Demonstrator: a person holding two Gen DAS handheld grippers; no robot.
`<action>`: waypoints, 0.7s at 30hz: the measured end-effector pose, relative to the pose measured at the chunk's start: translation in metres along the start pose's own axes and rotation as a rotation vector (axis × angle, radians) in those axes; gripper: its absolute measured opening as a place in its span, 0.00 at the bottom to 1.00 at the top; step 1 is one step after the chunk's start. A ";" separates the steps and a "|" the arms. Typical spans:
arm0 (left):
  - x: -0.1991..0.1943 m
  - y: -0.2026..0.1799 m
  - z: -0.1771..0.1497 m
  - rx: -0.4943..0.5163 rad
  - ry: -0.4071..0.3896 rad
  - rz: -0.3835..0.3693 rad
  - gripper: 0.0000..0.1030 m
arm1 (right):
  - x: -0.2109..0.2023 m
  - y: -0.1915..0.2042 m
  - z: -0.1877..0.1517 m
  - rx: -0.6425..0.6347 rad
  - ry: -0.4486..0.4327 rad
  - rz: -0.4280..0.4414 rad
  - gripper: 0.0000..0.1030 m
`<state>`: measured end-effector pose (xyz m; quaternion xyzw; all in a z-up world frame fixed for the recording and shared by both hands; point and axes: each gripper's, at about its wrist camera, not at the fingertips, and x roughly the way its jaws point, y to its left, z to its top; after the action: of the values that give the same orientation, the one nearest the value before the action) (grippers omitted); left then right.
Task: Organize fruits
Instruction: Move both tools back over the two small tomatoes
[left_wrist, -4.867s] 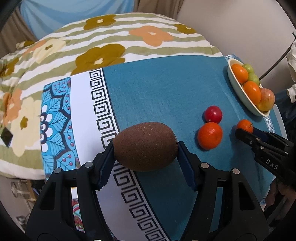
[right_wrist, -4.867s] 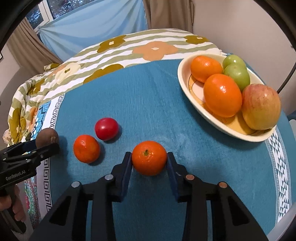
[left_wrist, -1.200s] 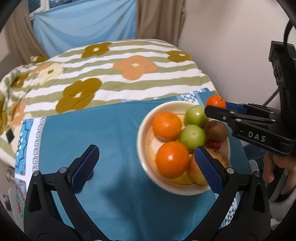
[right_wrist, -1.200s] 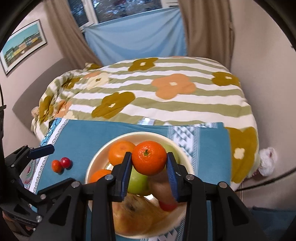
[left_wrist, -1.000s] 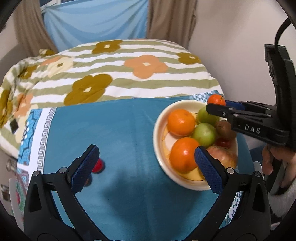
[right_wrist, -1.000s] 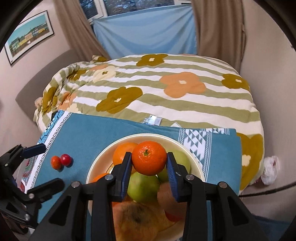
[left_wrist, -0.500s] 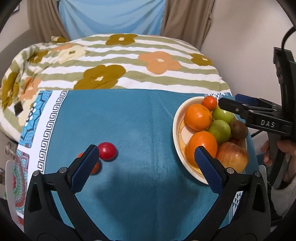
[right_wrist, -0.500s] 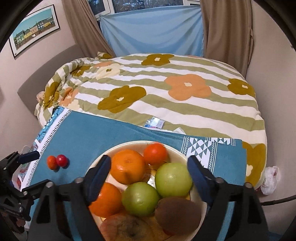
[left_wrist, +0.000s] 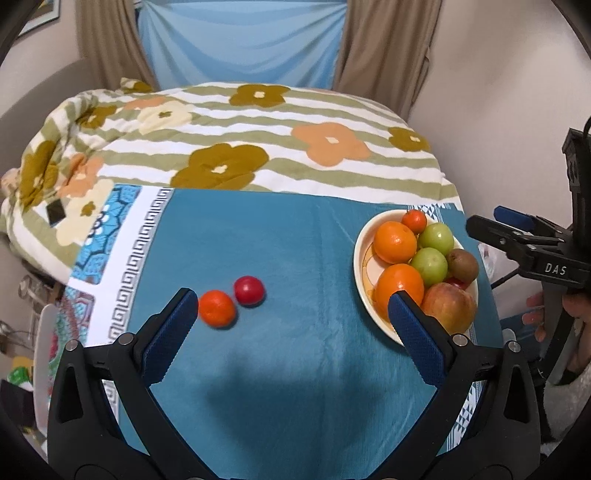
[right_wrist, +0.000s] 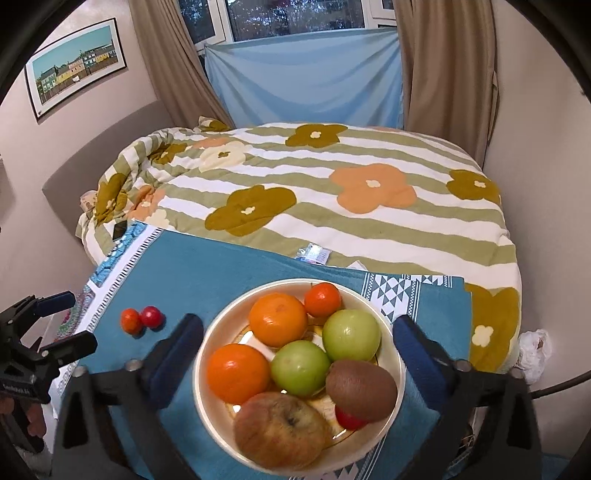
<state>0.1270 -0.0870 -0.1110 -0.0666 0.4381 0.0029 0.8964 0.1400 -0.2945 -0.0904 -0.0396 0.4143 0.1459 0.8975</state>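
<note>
Covering the counter, a teal patterned cloth (left_wrist: 295, 236) beside a floral striped bed (right_wrist: 332, 184); cream round bowl (right_wrist: 218, 328) of fruits near right edge. Left claw (left_wrist: 291, 314) apart, empty; right claw (right_wrist: 297, 332) opening, empty.

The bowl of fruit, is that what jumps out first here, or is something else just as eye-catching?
Yes: the cream bowl on the teal cloth catches the eye, piled with oranges, two green apples, a kiwi and a reddish apple. To its left, a small orange and a red tomato sit alone on the cloth. Behind lies a flower-patterned striped quilt.
</note>
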 end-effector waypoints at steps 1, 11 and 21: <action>-0.005 0.003 -0.001 -0.003 -0.002 0.004 1.00 | -0.004 0.003 0.000 0.000 -0.001 0.000 0.99; -0.031 0.052 -0.006 0.006 0.014 0.005 1.00 | -0.020 0.052 -0.012 -0.029 0.033 -0.020 1.00; -0.011 0.087 -0.011 0.138 0.072 -0.071 1.00 | 0.002 0.116 -0.038 0.061 0.072 -0.048 1.00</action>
<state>0.1058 -0.0012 -0.1196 -0.0202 0.4666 -0.0614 0.8821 0.0787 -0.1904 -0.1110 -0.0274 0.4496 0.1103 0.8860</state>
